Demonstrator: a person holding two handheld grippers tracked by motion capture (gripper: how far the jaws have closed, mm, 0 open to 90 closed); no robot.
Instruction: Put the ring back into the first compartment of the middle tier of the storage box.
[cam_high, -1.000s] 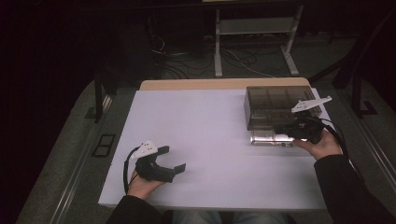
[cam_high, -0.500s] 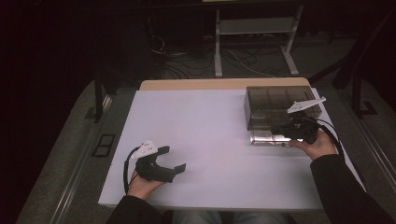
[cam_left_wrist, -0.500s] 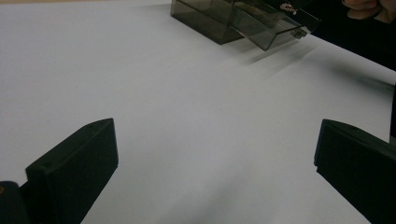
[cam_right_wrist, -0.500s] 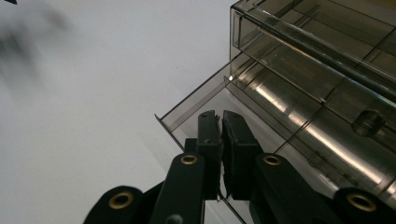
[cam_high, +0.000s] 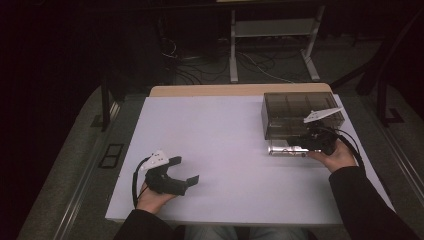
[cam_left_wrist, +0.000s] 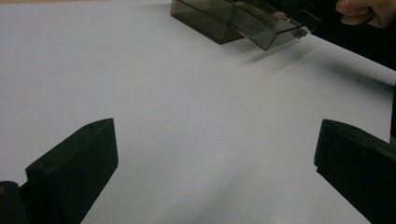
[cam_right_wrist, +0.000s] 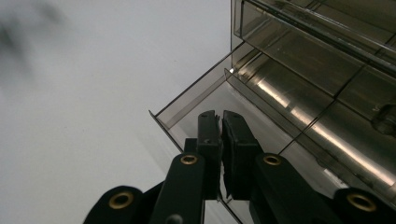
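A smoky see-through drawer box (cam_high: 295, 112) stands at the table's back right. Its lowest drawer (cam_high: 286, 149) is pulled out toward the front. My right gripper (cam_high: 302, 144) is at the drawer's front, held by a hand. In the right gripper view the jaws (cam_right_wrist: 220, 121) are pressed together over the thin front wall of the drawer (cam_right_wrist: 243, 100), and the box (cam_right_wrist: 317, 42) rises behind. My left gripper (cam_high: 186, 170) rests open near the front left of the table with nothing between its jaws. The left gripper (cam_left_wrist: 215, 163) faces the distant drawer (cam_left_wrist: 275, 28).
The white table top (cam_high: 225, 130) has a wooden strip along its far edge. Beyond the table are a dark floor, cables and a metal stand (cam_high: 272, 30). A cable trails from each gripper.
My right gripper has shifted a little to the left along the drawer front and the hand has dropped lower. The left gripper has not moved.
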